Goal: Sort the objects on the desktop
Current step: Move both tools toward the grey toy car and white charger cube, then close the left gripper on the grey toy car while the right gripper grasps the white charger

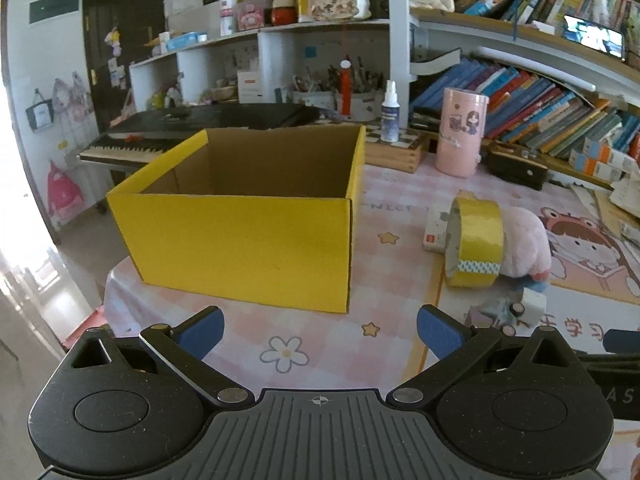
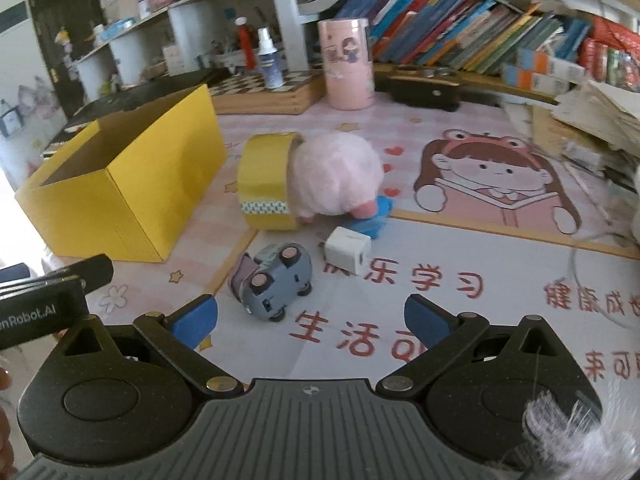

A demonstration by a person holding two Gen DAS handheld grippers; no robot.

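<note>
Sorting is at its start, we judge: box (image 1: pixel 240 240) looks empty, both grippers (image 1: pixel 318 330) (image 2: pixel 310 318) have fingers wide, holding nothing. Next we should reach the car (image 2: pixel 274 280).

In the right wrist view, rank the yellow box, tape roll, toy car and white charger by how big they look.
1. yellow box
2. tape roll
3. toy car, though it lies nearer the camera, so its edge over the charger may be overstated
4. white charger

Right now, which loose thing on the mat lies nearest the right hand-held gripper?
The small grey toy car, tipped on its side, wheels showing; the white charger cube lies farther off.
</note>
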